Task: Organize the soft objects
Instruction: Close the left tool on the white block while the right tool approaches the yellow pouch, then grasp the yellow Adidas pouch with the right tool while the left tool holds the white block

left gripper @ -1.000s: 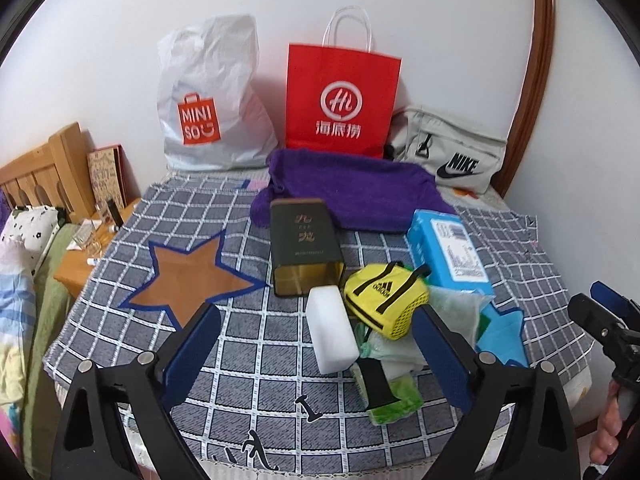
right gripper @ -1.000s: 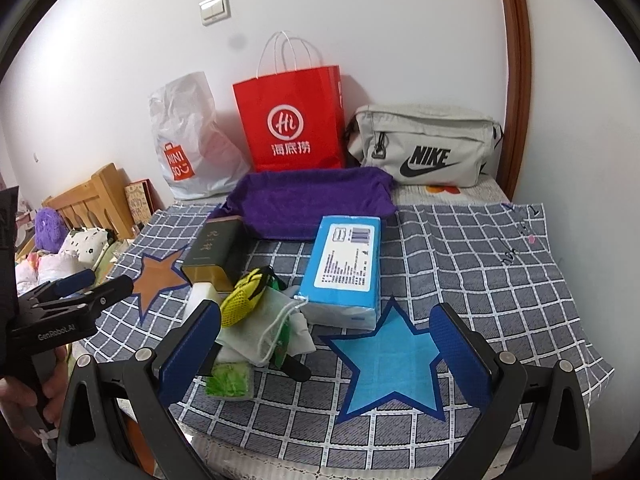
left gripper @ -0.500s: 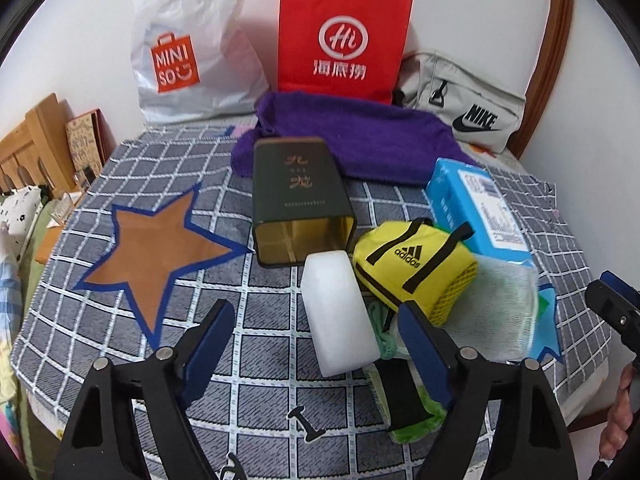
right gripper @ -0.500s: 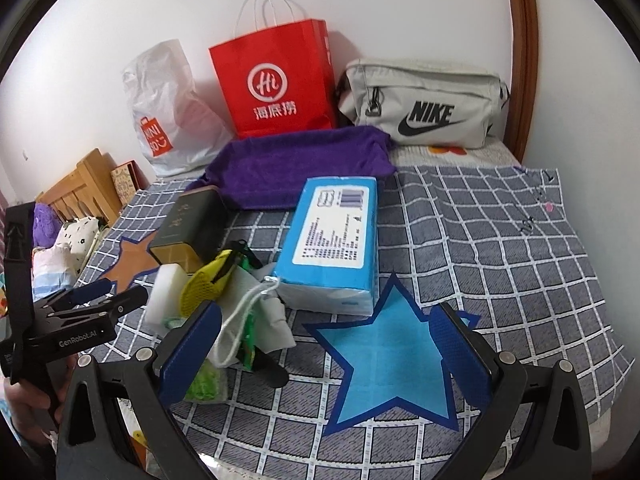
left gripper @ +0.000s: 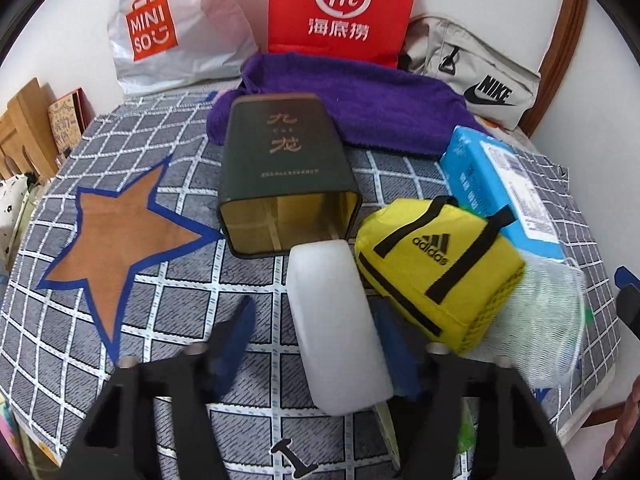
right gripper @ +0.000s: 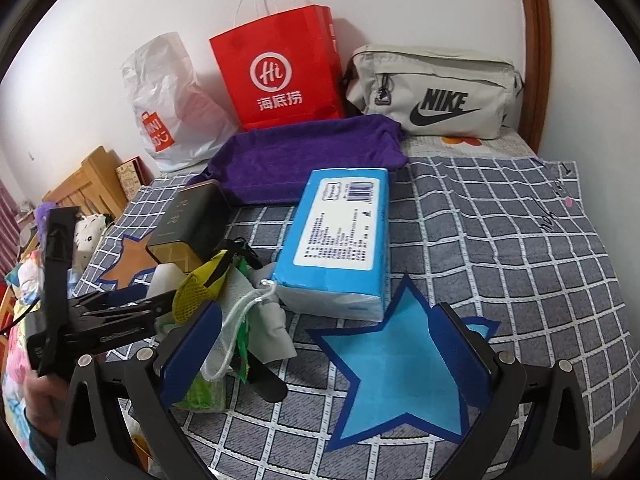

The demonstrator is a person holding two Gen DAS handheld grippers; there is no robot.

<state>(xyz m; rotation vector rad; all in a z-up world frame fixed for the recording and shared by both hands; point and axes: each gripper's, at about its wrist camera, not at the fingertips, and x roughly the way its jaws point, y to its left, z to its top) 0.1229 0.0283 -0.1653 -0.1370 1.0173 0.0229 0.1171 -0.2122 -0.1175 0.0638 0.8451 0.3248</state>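
Note:
A white sponge block [left gripper: 336, 320] lies on the checked cloth between the two fingers of my left gripper [left gripper: 316, 336], which straddles it with jaws apart; contact is unclear. To its right sit a yellow adidas pouch [left gripper: 432, 268], a white mesh bag [left gripper: 548, 320] and a blue tissue pack [left gripper: 500, 184]. A dark tin [left gripper: 284, 168] lies behind the sponge. My right gripper [right gripper: 324, 344] is open and empty over the blue star patch [right gripper: 396, 364]. The tissue pack [right gripper: 344, 236] and the pile of soft things [right gripper: 240, 312] lie ahead and left of it. The left gripper [right gripper: 132, 308] shows there too.
A purple towel [left gripper: 360, 96] lies at the back. Behind it stand a red paper bag [left gripper: 340, 4], a white Miniso bag [left gripper: 168, 28] and a grey Nike bag [left gripper: 480, 76]. An orange star patch [left gripper: 116, 236] is at the left. The cloth's edge is near.
My left gripper has moved forward and down until its fingers straddle the white sponge, and its jaws have narrowed. My right gripper has edged forward a little and stays open.

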